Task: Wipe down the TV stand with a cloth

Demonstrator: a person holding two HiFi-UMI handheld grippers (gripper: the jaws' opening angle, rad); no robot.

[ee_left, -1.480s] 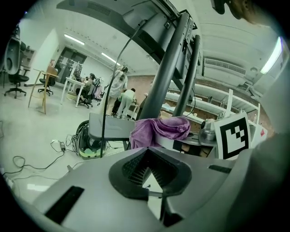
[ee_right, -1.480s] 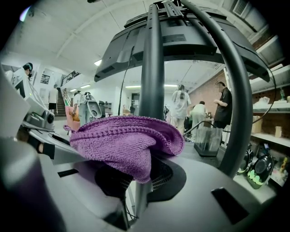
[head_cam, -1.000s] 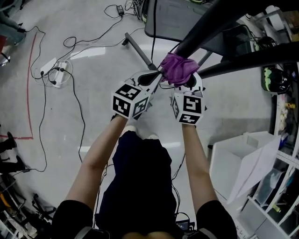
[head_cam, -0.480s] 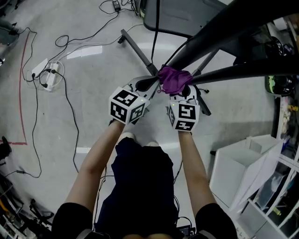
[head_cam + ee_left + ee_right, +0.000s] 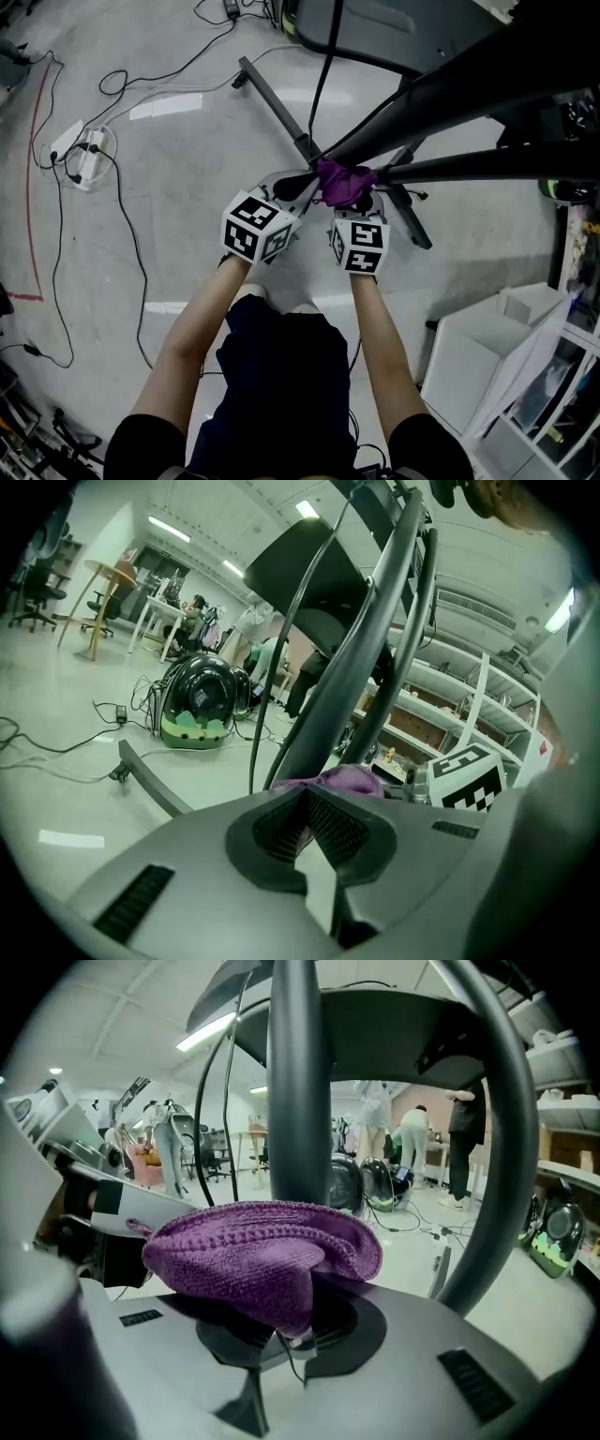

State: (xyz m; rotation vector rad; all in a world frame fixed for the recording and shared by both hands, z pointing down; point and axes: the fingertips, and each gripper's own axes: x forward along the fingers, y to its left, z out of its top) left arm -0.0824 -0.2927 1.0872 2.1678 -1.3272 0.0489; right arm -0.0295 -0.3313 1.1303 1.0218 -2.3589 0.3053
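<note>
The right claw (image 5: 291,1330) grips the purple cloth (image 5: 253,1251) at the TV stand's post (image 5: 298,1082). The left claw (image 5: 305,803) sits closed alongside.

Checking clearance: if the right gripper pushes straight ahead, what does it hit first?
The TV stand's dark upright post, dead ahead; the purple cloth in its jaws would likely meet it first.

Grippers, two: left gripper (image 5: 300,185) and right gripper (image 5: 360,201). Cloth (image 5: 343,178), one, purple. TV stand (image 5: 450,89), one, black, with two floor legs seen. Power strip (image 5: 79,150), one, white. White bin (image 5: 467,364), one. Loose floor cables (image 5: 141,253): several, tangled, no exact count.
</note>
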